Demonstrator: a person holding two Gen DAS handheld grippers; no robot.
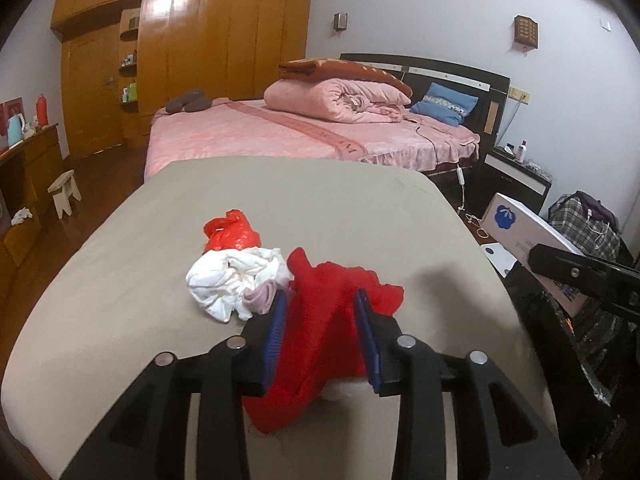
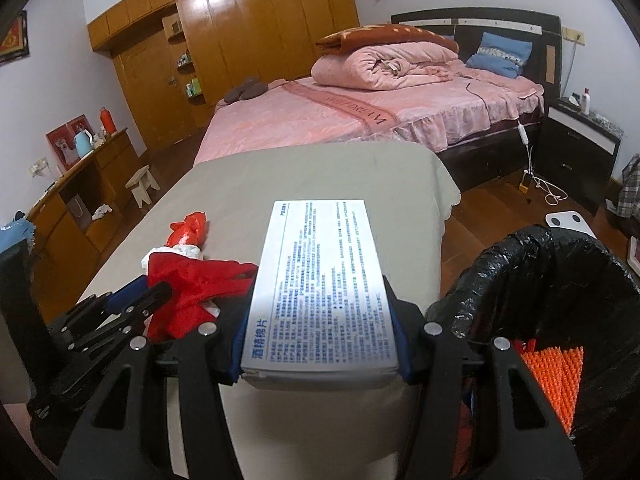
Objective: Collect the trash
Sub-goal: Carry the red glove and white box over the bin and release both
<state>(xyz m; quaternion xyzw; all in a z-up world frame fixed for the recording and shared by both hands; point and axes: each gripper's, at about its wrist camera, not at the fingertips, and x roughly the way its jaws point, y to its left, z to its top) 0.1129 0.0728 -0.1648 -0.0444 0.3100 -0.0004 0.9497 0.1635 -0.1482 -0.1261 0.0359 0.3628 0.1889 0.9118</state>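
Observation:
My left gripper (image 1: 321,304) stands with its blue pads on either side of a red net bag (image 1: 320,320) lying on the beige table (image 1: 320,208); the jaws look open around it. A crumpled white tissue (image 1: 232,280) and a red plastic bag (image 1: 228,234) lie just left and beyond. My right gripper (image 2: 318,332) is shut on a white box (image 2: 316,280) printed with blue text, held above the table beside a black-lined trash bin (image 2: 540,280). The left gripper (image 2: 120,312) and the red net bag (image 2: 188,280) show at left in the right wrist view.
The bin holds an orange spiky object (image 2: 556,376). A pink bed (image 1: 280,132) with a rolled quilt stands beyond the table. A wooden wardrobe (image 1: 192,48), a dresser (image 1: 28,168), a small stool (image 1: 64,192) and a black nightstand (image 1: 516,176) ring the room.

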